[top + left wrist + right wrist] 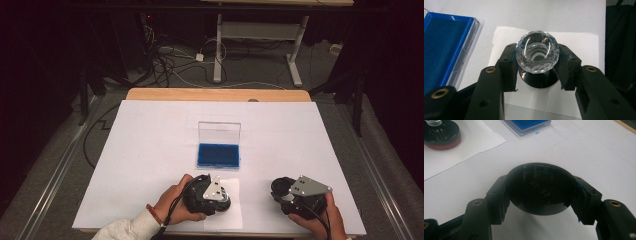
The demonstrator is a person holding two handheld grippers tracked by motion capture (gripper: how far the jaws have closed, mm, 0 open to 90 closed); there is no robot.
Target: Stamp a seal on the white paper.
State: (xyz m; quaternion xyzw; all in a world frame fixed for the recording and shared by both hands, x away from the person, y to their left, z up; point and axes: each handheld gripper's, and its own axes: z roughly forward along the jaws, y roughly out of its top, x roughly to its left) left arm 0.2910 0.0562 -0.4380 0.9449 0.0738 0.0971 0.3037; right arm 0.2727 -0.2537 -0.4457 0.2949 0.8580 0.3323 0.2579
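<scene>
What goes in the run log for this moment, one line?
left gripper: shut on faceted glass knob, stamp on paper slip | right gripper: shut on black round cap | blue ink pad case: open

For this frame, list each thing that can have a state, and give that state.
left gripper: shut on the stamp's faceted clear knob.
stamp: upright on the paper sheet, cap off.
right gripper: shut on the black cap.
black cap: off the stamp, held.
ink pad case: open, clear lid upright.
</scene>
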